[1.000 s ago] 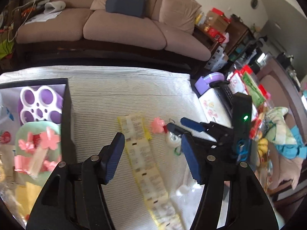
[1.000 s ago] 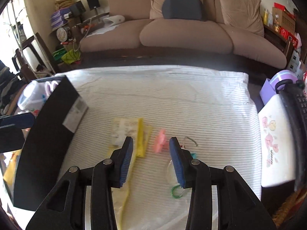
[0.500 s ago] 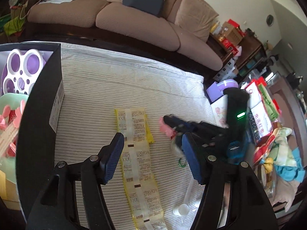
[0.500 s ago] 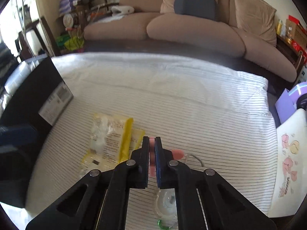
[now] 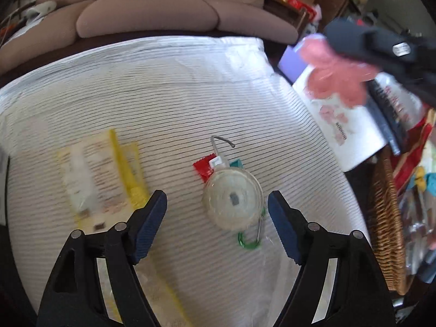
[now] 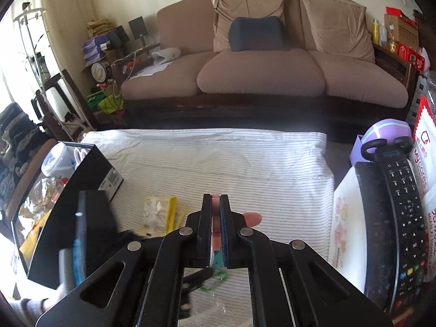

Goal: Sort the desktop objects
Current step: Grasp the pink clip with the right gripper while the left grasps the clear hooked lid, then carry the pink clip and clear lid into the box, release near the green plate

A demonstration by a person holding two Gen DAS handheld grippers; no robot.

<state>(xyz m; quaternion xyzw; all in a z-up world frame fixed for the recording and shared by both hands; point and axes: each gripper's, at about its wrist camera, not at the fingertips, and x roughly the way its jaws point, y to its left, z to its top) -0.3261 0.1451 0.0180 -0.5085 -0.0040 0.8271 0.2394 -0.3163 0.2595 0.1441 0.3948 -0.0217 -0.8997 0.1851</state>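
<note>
The left gripper [image 5: 216,214] is pointing steeply down at the striped cloth [image 5: 169,87], and its jaws are opening, standing wide on either side of a clear round disc [image 5: 233,200] without touching it. The disc is lying flat on the cloth with a green clip [image 5: 249,241] at its near edge, a wire hook [image 5: 222,141] beyond it, and a red scrap [image 5: 203,167] and a teal scrap [image 5: 236,163] tucked at its far side. A yellow packet strip [image 5: 100,179] is lying on the cloth to the left of the disc, well apart from it.

The right gripper [image 6: 216,229] is tilting downward above the cloth, its blue pads pressed together and pinching a pink flower piece [image 6: 215,218]; a pink petal is sticking out to the right of the closed jaws. In the left wrist view the same piece [image 5: 333,72] is hanging blurred in the air at the upper right, clear of the cloth. A black box [image 6: 68,207] is standing at the cloth's left edge, and a remote control [image 6: 403,204] is lying off to the right.
</note>
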